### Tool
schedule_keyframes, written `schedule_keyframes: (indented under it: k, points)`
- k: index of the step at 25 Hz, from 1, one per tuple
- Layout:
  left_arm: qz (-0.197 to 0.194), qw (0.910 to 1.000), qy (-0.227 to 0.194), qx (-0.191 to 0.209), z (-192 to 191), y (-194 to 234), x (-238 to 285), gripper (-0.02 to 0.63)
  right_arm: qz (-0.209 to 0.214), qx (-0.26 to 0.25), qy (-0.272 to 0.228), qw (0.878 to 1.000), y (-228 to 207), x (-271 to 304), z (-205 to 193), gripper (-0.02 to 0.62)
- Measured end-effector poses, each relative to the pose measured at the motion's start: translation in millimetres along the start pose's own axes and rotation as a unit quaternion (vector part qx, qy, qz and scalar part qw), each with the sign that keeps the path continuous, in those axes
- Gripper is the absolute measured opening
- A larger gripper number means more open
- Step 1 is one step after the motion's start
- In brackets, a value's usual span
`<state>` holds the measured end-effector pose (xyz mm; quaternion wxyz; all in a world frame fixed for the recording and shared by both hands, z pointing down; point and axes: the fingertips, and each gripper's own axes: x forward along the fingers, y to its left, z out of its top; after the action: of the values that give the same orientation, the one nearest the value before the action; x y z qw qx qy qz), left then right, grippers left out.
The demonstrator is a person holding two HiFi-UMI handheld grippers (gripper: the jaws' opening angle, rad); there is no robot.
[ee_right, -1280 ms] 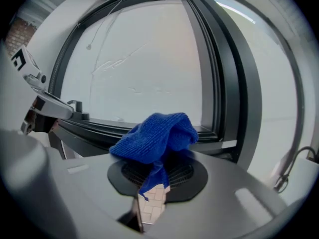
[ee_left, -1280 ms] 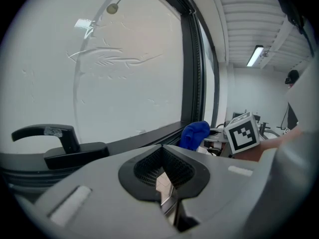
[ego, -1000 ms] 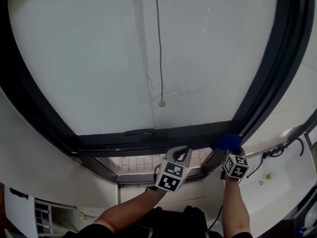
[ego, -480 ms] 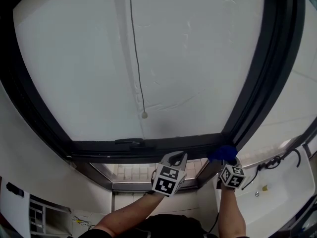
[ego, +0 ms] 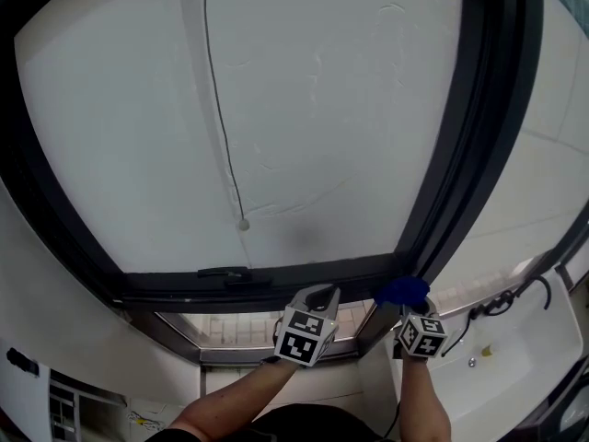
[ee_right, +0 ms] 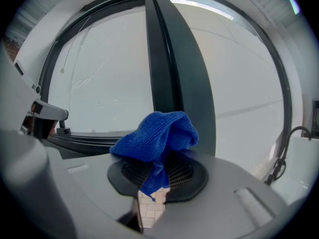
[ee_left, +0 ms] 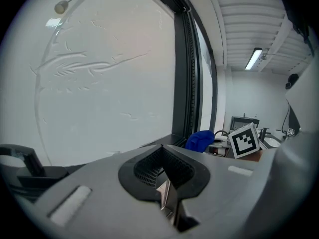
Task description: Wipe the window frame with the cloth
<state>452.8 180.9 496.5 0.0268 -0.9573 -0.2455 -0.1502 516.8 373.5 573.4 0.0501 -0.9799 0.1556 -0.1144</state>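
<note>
Cloth (ee_right: 155, 133) pinched in right tool (ee_right: 151, 184); bunched at window frame (ee_right: 175, 83) corner.

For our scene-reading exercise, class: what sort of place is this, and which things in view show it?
Likely indoors in an office or workroom, right at a large window: a dark window frame round a white pane, a pull cord hanging before it, and a ceiling strip light in the room beyond.
</note>
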Motion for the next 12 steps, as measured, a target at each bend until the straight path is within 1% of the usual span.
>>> schedule_keyframes:
  k: [5, 9, 12]
  points:
    - [-0.012, 0.9997, -0.018, 0.012, 19.7, -9.6, 9.3, -0.006, 0.002, -0.004, -0.039, 0.999, -5.4, -11.4, 42.1, 0.072]
    - [-0.028, 0.9993, -0.022, 0.013, 33.8, -21.4, 11.1, -0.006, 0.016, -0.002, -0.075, 0.997, 4.2, -24.2, 77.5, 0.072]
    - [-0.043, 0.9985, -0.028, 0.019, 50.3, -29.4, 12.3, -0.006, 0.020, 0.003, -0.086, 0.996, 12.9, -38.2, 106.6, 0.072]
